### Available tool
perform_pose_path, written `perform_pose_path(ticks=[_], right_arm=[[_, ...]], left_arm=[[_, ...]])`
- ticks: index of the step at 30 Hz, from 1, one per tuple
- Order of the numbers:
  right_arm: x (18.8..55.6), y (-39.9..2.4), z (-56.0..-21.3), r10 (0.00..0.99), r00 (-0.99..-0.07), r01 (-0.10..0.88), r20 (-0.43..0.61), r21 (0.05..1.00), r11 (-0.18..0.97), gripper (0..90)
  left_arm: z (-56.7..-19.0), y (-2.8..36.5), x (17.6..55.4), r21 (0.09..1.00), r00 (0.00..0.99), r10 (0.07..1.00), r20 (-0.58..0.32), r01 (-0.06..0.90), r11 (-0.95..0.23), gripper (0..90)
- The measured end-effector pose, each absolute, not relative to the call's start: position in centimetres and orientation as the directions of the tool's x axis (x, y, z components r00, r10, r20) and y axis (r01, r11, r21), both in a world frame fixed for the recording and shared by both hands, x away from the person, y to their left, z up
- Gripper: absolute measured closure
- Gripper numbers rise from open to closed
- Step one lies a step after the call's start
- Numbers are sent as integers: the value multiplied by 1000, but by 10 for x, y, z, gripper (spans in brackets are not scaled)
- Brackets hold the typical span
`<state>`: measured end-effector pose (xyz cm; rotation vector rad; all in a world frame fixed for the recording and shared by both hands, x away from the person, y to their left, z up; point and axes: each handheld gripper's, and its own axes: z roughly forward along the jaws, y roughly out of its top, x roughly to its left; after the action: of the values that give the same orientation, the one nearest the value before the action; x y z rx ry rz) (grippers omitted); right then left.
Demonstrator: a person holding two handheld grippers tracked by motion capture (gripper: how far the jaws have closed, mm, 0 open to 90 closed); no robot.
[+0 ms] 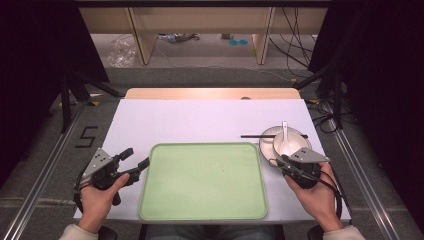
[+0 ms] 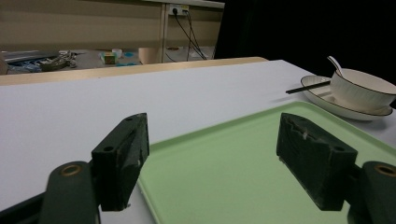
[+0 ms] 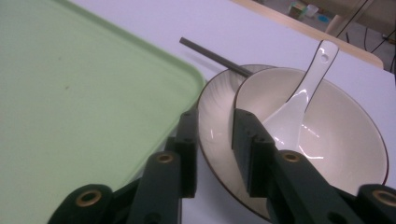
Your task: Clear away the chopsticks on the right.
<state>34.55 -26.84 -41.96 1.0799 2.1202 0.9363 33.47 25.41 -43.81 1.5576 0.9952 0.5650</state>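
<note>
White spoon [image 3: 299, 105] lies in the bowl [image 3: 345, 135] on a plate [image 3: 212, 126], handle pointing away from the person; right tongs [image 3: 212, 154] straddle the plate's rim, clenching unclear; left tongs [image 2: 210, 158] released above the green tray [image 1: 202, 182].

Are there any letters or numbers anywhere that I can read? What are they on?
"5": a big dark number on the grey floor, left of the white table.
The green tray, the bowl, the plate and the spoon carry no writing.
The small bright things far off on the floor are too blurred to read.
</note>
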Motion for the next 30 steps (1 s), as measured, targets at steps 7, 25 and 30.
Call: perform_pose_path(ticks=[7, 25, 30], right_arm=[[355, -265, -415, 834, -510, 445, -213, 764, 467, 900], [462, -235, -401, 930, -368, 723, -21, 622, 301, 900], [480, -231, -408, 935, -354, 753, -4, 592, 287, 900]], left_arm=[[-438, 254, 335, 957, 524, 836, -163, 289, 5, 256], [-438, 254, 335, 957, 520, 838, -165, 290, 8, 256], [-439, 254, 336, 957, 520, 837, -168, 290, 13, 256]])
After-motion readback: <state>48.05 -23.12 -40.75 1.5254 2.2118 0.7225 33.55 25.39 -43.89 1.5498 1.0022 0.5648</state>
